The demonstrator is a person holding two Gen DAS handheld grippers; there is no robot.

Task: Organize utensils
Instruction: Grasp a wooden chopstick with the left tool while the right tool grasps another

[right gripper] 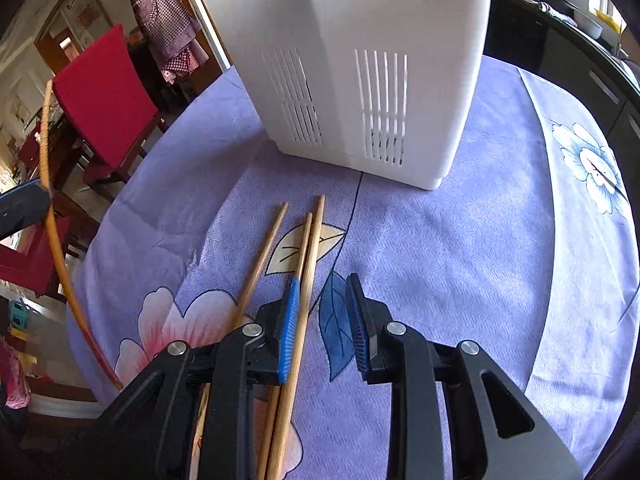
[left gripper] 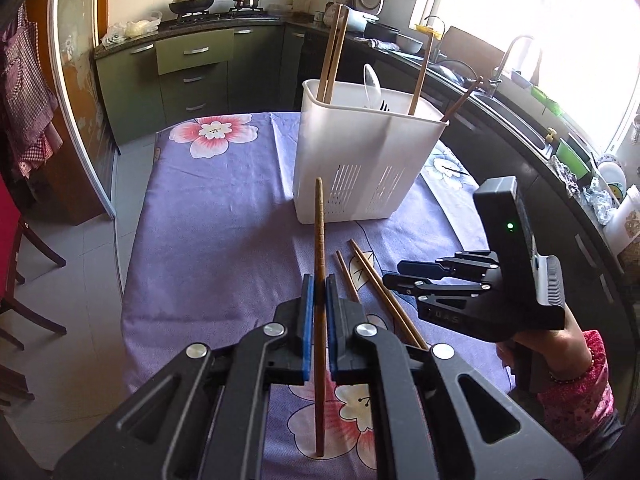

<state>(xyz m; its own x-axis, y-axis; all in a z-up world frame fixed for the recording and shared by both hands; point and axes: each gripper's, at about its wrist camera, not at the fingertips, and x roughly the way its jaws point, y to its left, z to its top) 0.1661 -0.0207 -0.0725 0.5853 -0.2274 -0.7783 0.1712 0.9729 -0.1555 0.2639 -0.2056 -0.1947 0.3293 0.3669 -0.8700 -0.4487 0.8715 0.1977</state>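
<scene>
A white slotted utensil holder (left gripper: 360, 148) stands on the purple flowered tablecloth (left gripper: 224, 208) and holds several chopsticks and a white spoon. My left gripper (left gripper: 319, 286) is shut on a dark wooden chopstick (left gripper: 319, 232), held upright above the table in front of the holder. My right gripper (right gripper: 323, 284) is open, low over the cloth; its left pad lies beside three loose chopsticks (right gripper: 308, 264), one of them between the jaws. The holder fills the top of the right wrist view (right gripper: 360, 60). The held chopstick shows at the left edge (right gripper: 56, 240).
Loose chopsticks lie on the cloth right of my left gripper (left gripper: 368, 276). Red chairs (right gripper: 104, 100) stand at the table's left side. Kitchen counters with a sink (left gripper: 516, 92) run along the right, close to the table edge.
</scene>
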